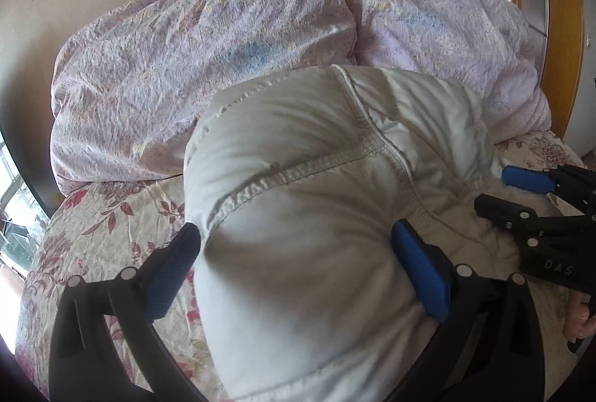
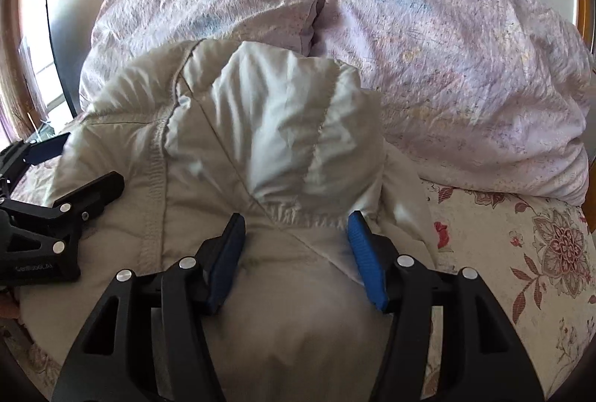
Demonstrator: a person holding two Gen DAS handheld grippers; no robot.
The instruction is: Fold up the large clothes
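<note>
Lying bunched on the floral bedsheet (image 2: pixel 540 253), the padded white jacket (image 1: pixel 298 178) sits in front of two lilac pillows (image 1: pixel 186 59) that lean against the wall. The left gripper (image 1: pixel 294 249) grips a thick puffed fold of the jacket, its blue pads (image 1: pixel 421 271) pressing into the fabric on both sides with the jaws fairly wide. The right gripper (image 2: pixel 294 241) clamps another bulge of the same jacket just below the hood, pads sunk in at a middling width, beside the left one.
</note>
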